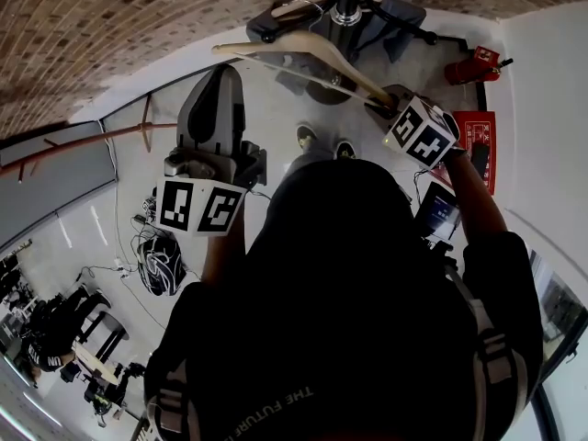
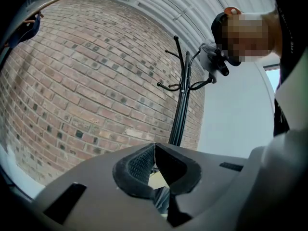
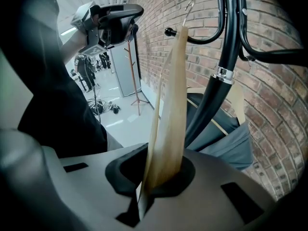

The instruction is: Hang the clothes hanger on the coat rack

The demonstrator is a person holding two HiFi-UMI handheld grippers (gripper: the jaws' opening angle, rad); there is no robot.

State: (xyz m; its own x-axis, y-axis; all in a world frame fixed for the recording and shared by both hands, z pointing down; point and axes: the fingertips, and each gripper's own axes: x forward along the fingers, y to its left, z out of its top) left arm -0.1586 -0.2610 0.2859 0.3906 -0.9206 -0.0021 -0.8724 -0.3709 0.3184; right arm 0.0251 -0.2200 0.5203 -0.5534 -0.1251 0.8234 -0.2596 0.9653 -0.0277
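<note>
Your right gripper (image 3: 161, 184) clamps one end of the wooden hanger (image 3: 171, 105). Its long axis runs up and away from the jaws, with the wire hook (image 3: 189, 7) at the far top, near an arm of the coat rack (image 3: 219, 76); you can't tell whether they touch. Your left gripper (image 2: 155, 170) is closed on nothing and faces the rack from farther off.

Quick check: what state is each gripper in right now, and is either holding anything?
Left gripper: closed, nothing between its jaws.
Right gripper: closed on the wooden hanger.
</note>
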